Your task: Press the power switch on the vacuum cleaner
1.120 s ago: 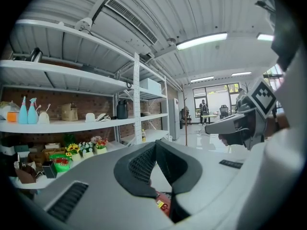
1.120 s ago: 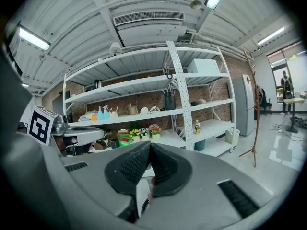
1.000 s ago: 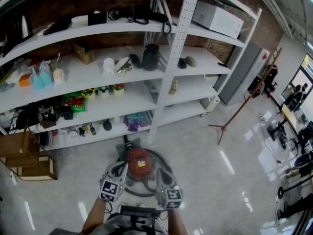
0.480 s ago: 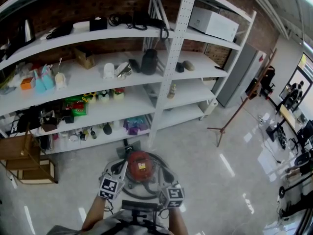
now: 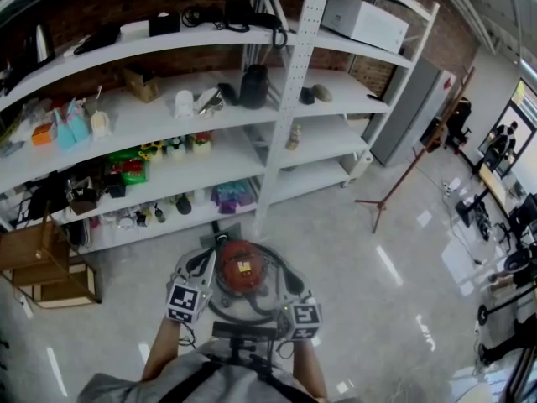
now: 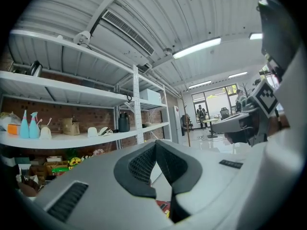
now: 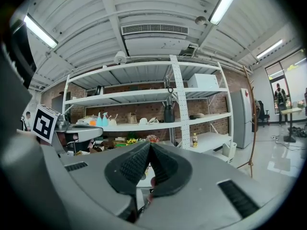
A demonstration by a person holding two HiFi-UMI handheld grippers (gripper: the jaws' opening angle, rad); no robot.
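Over the last second the head view tips a little further down. The person's shoulders fill more of its lower edge, and the white shelving unit [image 5: 289, 99] sits slightly higher in the picture. The red canister vacuum cleaner [image 5: 240, 269] stays where it is, on the pale floor [image 5: 377, 250] just in front of the shelves, with its dark hose [image 5: 283, 271] looped around it.

Both grippers ride a touch higher in that view than a second ago, closer in on the canister, one at each flank. I cannot tell whether either touches it.

The left gripper [image 6: 154, 143] is clenched, its ribbed pads meeting at the tips with nothing between them. The right gripper [image 7: 149, 145] is clenched and empty in the same way. Both gripper views look out towards the shelves and ceiling rather than down onto the vacuum – only a scrap of red shows low between the left pads.

My reading is that this is the approach: the shut tips suit a poke at a button, but no press is under way. The power switch itself is too small to pick out on the canister's top, so which gripper is better placed remains unclear.
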